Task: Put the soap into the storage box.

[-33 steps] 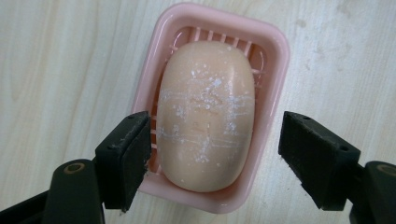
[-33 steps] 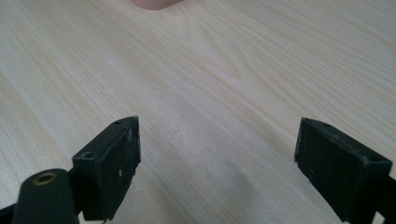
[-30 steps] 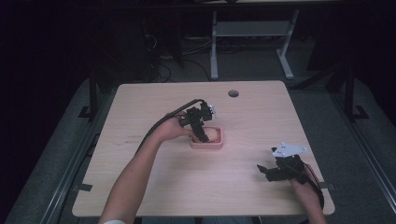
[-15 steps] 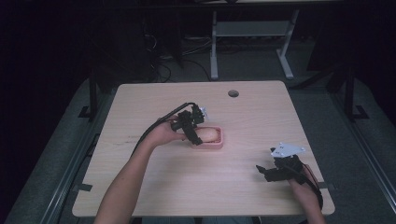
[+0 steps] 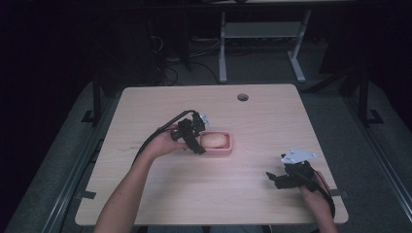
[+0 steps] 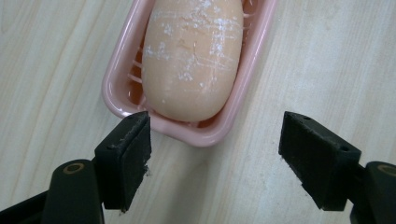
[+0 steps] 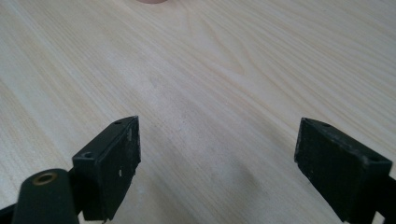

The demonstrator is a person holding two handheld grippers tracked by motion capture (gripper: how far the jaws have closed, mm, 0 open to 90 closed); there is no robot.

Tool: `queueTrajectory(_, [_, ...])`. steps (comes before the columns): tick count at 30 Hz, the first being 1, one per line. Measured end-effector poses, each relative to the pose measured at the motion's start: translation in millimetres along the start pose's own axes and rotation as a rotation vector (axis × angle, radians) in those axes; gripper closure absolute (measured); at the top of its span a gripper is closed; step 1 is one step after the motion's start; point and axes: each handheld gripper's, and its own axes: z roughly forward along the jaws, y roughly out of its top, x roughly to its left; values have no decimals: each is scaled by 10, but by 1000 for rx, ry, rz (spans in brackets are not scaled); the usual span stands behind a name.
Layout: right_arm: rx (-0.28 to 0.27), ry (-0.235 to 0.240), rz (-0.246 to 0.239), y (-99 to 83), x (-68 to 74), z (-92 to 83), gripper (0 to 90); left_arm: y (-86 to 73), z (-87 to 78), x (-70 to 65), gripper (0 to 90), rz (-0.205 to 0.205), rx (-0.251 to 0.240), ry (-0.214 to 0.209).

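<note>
A pale peach bar of soap [image 5: 214,140] [image 6: 193,58] lies in a pink soap dish [image 5: 228,148] [image 6: 212,135] near the middle of the wooden table. My left gripper [image 5: 198,146] [image 6: 215,156] hovers at the dish's left end, open, its jaws standing wide just short of the dish rim with nothing between them. My right gripper [image 5: 273,177] [image 7: 217,163] rests low over bare wood near the front right corner, open and holding nothing.
The table [image 5: 272,116] has a round cable hole [image 5: 242,97] at the back. A desk frame [image 5: 262,34] stands on the floor behind. The table's front edge lies close behind the right hand.
My left gripper has drawn back to the left, off the top of the dish to its left end, uncovering the soap. The right gripper has kept still.
</note>
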Motion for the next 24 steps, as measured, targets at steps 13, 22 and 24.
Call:
queueTrajectory(13, [3,-5,10,3,8,8,138,-148,-17,-71,240,-12,-5,-5])
queueTrajectory(22, [4,-12,15,3,10,11,138,-241,-50,-118,232,-26,-10,1])
queueTrajectory(24, [8,-15,14,0,7,11,138,-267,-58,-131,232,-29,-12,2])
